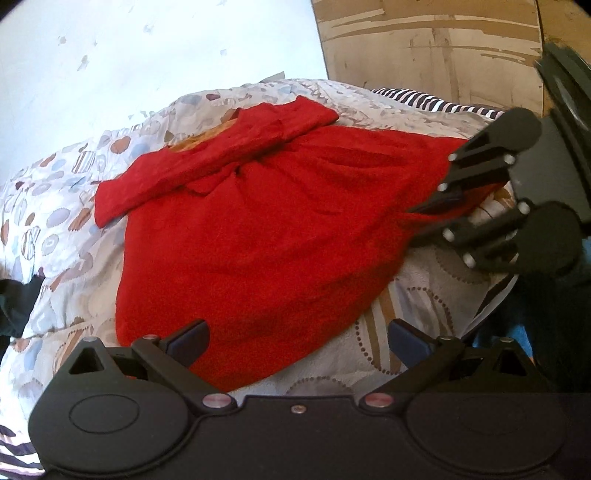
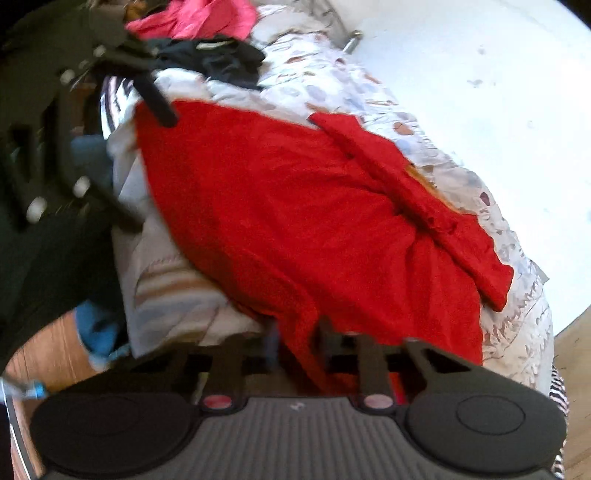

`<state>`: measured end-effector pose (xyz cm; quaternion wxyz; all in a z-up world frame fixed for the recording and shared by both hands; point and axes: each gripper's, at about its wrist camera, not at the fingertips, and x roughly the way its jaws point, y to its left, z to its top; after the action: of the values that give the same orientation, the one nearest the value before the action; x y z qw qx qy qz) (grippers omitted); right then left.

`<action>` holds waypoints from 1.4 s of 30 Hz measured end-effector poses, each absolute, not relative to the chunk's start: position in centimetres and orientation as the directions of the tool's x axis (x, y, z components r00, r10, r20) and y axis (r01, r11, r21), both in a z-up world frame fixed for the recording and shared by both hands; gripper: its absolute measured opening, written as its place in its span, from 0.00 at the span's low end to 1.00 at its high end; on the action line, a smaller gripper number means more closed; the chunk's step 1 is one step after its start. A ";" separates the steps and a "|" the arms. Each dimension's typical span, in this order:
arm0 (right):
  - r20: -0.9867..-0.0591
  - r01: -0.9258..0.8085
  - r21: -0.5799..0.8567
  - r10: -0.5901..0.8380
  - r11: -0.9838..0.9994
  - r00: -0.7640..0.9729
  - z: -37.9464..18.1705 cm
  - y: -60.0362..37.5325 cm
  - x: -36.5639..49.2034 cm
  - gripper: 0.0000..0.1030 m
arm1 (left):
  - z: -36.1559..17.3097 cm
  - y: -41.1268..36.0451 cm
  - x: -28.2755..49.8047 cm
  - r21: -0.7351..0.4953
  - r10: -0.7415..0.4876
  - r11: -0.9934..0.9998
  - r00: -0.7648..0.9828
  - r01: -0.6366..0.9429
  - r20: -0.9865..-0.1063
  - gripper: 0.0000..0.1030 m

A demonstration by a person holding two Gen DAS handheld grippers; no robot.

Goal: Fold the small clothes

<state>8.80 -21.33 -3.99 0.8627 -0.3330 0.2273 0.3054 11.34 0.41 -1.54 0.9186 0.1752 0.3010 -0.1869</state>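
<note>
In the left wrist view, the left gripper (image 1: 299,339) sits nearest, at 6 o'clock, its two fingers spread wide apart over the near hem of the red dress (image 1: 266,229), pinching nothing. The dress lies flat on a patterned bedspread (image 1: 66,192), with its long axis running from the broad skirt hem at 6 o'clock up to the narrow bodice at 11 o'clock. The skirt is wide, plain red and softly creased; the bodice and sleeve form a darker folded band across the top, with a sliver of orange showing beneath.

At 3 o'clock the right gripper (image 1: 424,218) reaches in from the side, its fingers pressed together on the skirt's side edge. In the right wrist view, red fabric runs up between those closed fingers (image 2: 325,332).

Farther off, a black garment (image 2: 218,59) and a pink one (image 2: 192,18) lie on the bed.
</note>
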 end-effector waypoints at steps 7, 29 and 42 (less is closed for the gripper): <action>-0.603 -0.682 -0.048 0.523 0.730 0.602 2.3 -24.4 13.7 0.08 | -2.9 -1.3 12.5 0.300 -0.197 0.842 0.772 0.449 -0.604 0.99; -0.566 -0.674 0.040 0.573 0.737 0.593 3.2 -26.0 13.9 0.08 | -1.4 3.5 14.4 0.453 0.011 0.856 0.866 0.251 -0.500 0.06; -0.538 -0.644 -0.329 0.423 0.691 0.729 -2.9 -21.9 7.7 0.79 | 7.7 4.6 18.3 0.230 -0.112 0.942 0.873 0.246 -0.475 0.05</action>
<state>7.66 -21.91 -2.89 0.8939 -0.2561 0.2152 0.2985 18.29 4.57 7.73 0.9571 0.1428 0.2344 -0.0934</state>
